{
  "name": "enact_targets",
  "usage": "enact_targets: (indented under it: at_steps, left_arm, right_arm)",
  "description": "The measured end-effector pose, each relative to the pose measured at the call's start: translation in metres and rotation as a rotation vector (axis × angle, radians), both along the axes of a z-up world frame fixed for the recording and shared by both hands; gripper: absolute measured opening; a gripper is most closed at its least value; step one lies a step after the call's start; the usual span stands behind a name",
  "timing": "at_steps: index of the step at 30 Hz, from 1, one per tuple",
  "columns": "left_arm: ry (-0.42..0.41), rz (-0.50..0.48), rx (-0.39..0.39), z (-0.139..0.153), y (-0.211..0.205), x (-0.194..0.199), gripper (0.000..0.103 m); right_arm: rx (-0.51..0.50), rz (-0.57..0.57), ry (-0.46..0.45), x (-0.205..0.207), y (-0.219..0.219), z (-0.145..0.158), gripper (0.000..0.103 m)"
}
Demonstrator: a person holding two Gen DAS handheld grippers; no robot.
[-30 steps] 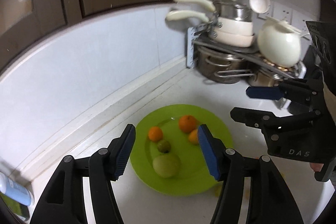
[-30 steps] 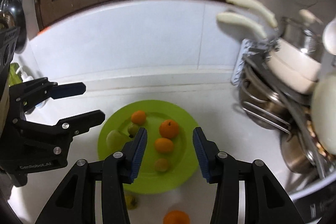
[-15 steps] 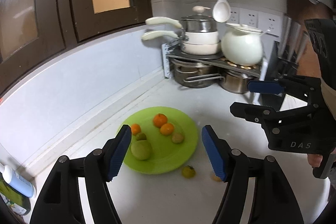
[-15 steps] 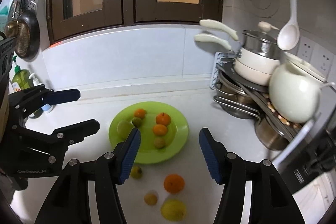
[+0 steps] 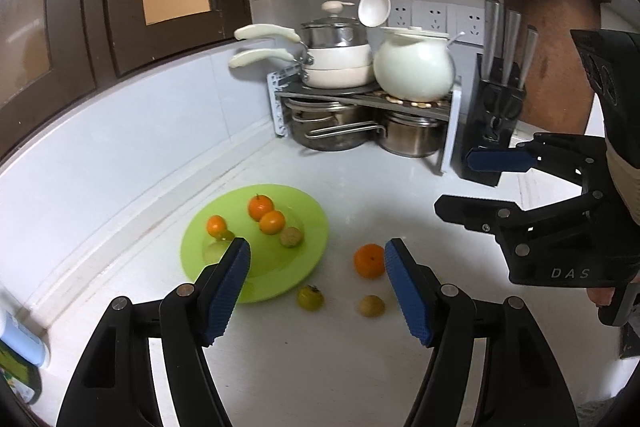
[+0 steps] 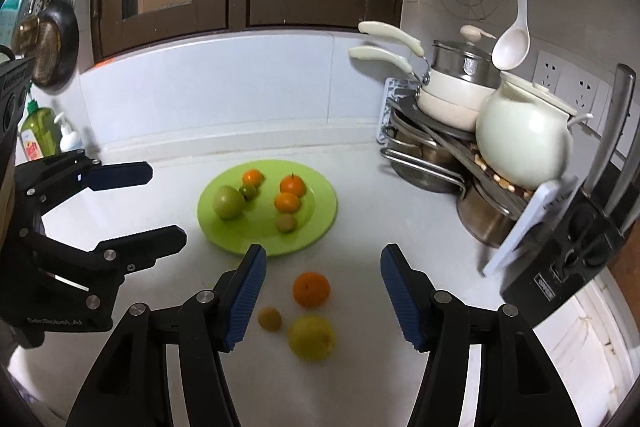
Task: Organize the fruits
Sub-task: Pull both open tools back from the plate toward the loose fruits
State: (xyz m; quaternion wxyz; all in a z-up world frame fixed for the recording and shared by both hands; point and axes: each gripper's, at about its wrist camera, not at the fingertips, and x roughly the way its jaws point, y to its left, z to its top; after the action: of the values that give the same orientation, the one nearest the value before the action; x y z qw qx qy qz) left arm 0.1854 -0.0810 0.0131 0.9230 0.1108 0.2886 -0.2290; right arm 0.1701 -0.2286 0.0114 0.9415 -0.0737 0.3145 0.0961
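A green plate on the white counter holds several fruits: a green apple, oranges and small brownish ones. Loose on the counter in front of it lie an orange, a small brown fruit, a yellow lemon and a small green fruit. My left gripper is open and empty above the counter, near the loose fruits. My right gripper is open and empty, with the loose orange between its fingers' line of sight.
A rack with pots and pans and a white round pot stand at the back corner. A black knife block is to their right. Soap bottles stand at the far left by the wall.
Both grippers have pulled back and up from the plate. The loose fruits on the counter have come into view. Both stay open.
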Motion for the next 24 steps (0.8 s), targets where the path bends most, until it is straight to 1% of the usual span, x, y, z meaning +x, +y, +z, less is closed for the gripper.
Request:
enact_targets:
  at_steps: [7, 11, 15, 19, 24]
  left_arm:
    - [-0.025, -0.027, 0.016, -0.012, -0.006, -0.01, 0.069]
    - [-0.016, -0.042, 0.017, -0.025, -0.007, -0.009, 0.069]
    - [0.006, -0.057, 0.026, -0.04, -0.006, -0.004, 0.069]
    - [0.021, -0.091, 0.053, -0.056, -0.009, 0.001, 0.069]
    - [0.036, -0.153, 0.102, -0.073, -0.015, 0.005, 0.069]
  right_arm:
    - [-0.013, 0.004, 0.029, -0.008, -0.005, -0.016, 0.06]
    - [-0.017, 0.006, 0.06, -0.007, -0.006, -0.029, 0.06]
    - [-0.052, -0.003, 0.091, -0.004, -0.006, -0.044, 0.06]
    - [-0.112, 0.006, 0.11, -0.002, 0.0, -0.061, 0.06]
    - [-0.116, 0.041, 0.163, 0.004, 0.003, -0.081, 0.06]
